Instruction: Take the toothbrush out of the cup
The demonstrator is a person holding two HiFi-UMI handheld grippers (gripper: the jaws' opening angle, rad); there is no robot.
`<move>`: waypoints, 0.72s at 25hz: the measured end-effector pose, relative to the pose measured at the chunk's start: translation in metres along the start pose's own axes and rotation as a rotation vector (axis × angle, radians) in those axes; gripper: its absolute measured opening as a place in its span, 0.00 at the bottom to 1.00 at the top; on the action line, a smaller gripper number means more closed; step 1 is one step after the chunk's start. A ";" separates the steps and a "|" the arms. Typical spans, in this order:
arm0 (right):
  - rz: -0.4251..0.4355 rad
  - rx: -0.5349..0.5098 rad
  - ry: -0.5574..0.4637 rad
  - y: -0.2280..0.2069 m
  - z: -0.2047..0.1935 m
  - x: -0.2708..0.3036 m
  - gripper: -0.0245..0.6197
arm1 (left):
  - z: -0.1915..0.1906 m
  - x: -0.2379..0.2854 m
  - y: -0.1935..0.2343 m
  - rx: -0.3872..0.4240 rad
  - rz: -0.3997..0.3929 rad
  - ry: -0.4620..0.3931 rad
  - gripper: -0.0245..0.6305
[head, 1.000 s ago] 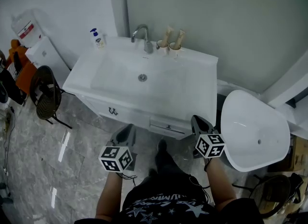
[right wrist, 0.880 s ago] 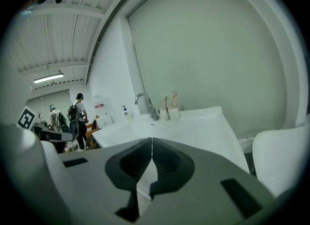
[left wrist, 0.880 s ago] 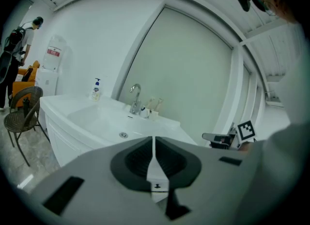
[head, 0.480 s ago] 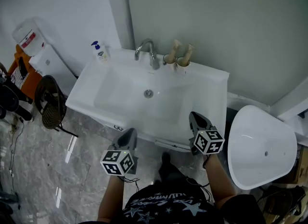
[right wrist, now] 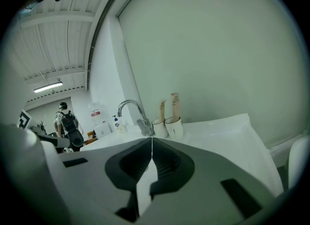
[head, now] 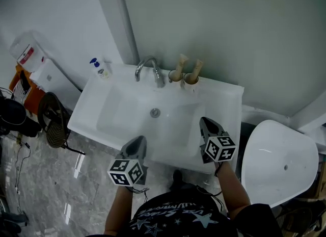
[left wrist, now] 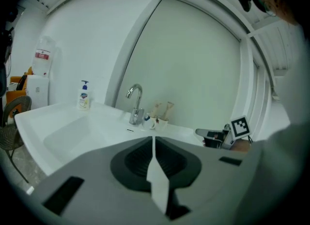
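Faucet just beside the cups, soap bottle well apart; left gripper and right gripper closed, empty

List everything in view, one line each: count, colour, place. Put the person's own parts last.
sink: one, white, centre
faucet: one, chrome, sink's back edge
cups: two, white, right of the faucet
toothbrushes: two, tan, one standing in each cup
soap bottle: one, white with blue pump, sink's back left corner
chair: one, dark, floor left of sink
water dispenser: one, white, far left
loose basin: one, white, floor right of sink
left tool: one, grey, shut, at sink's front edge
right tool: one, grey, shut, over sink's front right
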State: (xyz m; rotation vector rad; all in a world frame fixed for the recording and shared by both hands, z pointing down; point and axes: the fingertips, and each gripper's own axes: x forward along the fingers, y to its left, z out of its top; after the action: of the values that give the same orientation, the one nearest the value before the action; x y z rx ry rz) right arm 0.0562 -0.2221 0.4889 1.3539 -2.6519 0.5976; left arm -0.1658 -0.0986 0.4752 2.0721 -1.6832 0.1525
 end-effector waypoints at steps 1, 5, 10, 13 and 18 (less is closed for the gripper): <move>0.000 0.000 -0.004 -0.005 0.003 0.004 0.06 | 0.004 0.006 -0.001 0.003 -0.001 -0.005 0.08; 0.006 -0.001 -0.013 -0.021 0.016 0.020 0.06 | 0.019 0.028 -0.003 0.009 0.002 -0.030 0.08; -0.015 -0.008 -0.027 -0.038 0.030 0.032 0.06 | 0.029 0.048 -0.008 0.001 -0.005 -0.034 0.08; -0.016 0.018 -0.046 -0.042 0.034 0.037 0.06 | 0.032 0.057 -0.011 0.014 -0.015 -0.024 0.08; -0.024 0.033 -0.042 -0.045 0.033 0.050 0.06 | 0.039 0.070 -0.007 0.025 -0.036 -0.016 0.08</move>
State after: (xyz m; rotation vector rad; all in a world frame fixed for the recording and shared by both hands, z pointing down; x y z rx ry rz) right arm 0.0648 -0.2962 0.4846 1.4204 -2.6664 0.6192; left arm -0.1499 -0.1772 0.4642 2.1258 -1.6601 0.1458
